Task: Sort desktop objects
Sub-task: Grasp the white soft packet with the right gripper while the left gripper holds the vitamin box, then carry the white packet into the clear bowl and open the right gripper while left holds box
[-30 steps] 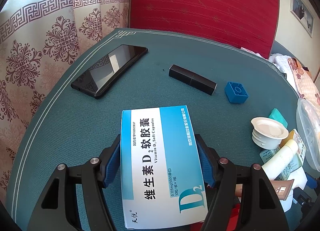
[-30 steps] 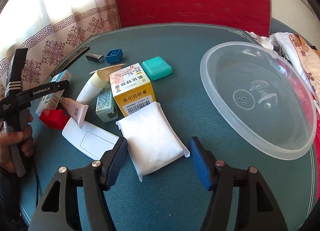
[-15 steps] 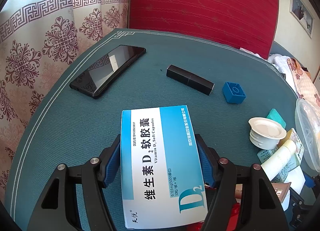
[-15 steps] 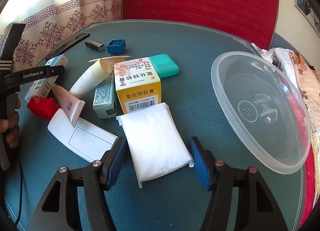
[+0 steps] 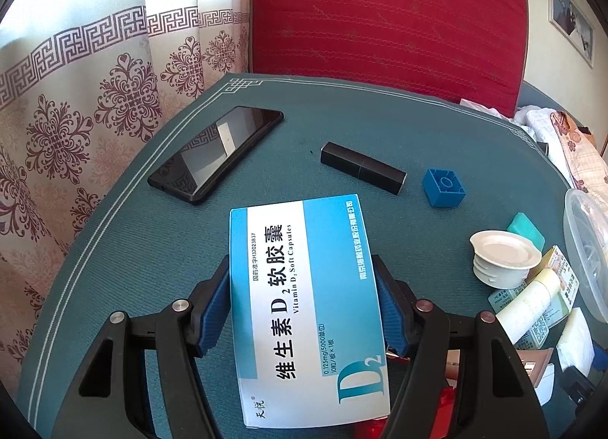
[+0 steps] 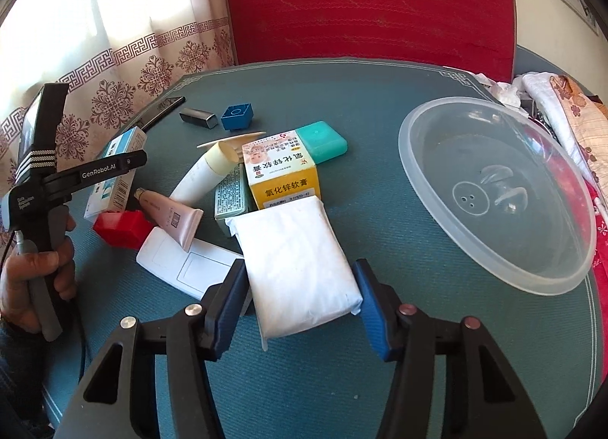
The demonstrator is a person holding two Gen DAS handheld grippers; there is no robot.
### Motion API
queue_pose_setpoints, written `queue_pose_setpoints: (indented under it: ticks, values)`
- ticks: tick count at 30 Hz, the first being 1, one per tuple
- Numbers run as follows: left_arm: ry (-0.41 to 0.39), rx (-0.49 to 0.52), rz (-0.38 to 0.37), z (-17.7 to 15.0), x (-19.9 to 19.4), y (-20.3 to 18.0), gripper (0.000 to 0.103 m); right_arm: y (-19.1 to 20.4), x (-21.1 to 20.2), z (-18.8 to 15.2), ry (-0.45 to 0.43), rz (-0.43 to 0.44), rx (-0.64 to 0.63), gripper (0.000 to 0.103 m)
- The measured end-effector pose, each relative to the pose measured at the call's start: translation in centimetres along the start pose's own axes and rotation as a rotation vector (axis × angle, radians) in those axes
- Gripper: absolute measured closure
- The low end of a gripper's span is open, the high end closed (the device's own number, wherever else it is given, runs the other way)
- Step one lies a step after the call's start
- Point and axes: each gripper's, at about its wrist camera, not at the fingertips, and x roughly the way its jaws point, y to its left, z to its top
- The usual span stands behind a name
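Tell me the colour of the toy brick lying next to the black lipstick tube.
Blue. The toy brick shows best in the left wrist view.

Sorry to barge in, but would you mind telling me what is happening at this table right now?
A person is sorting clutter on a green table with a pair of tongs in each hand. The left tongs grip a blue-and-white vitamin D box by its sides. The right tongs have just been closing around a white packet, which lies between the pads with small gaps left. The clear plastic bowl beside it holds nothing yet.
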Motion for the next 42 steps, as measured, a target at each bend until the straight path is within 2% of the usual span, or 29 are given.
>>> queue_pose_setpoints:
  ticks: [19, 31, 42]
  values:
    - [-0.082, 0.073, 0.075, -0.5, -3.7, -1.8, 0.034, -1.6, -2.3, 0.6, -0.083, 0.037, 0.095, 0.043]
    - [-0.129, 0.14, 0.05, -0.2, -6.1, -5.0, 0.034, -4.1, -3.9, 0.9, -0.14, 0.016, 0.135, 0.043]
    - [-0.135, 0.222, -0.032, -0.6, -7.7, -10.0, 0.034, -7.7, -5.3, 1.1, -0.193, -0.012, 0.207, 0.043]
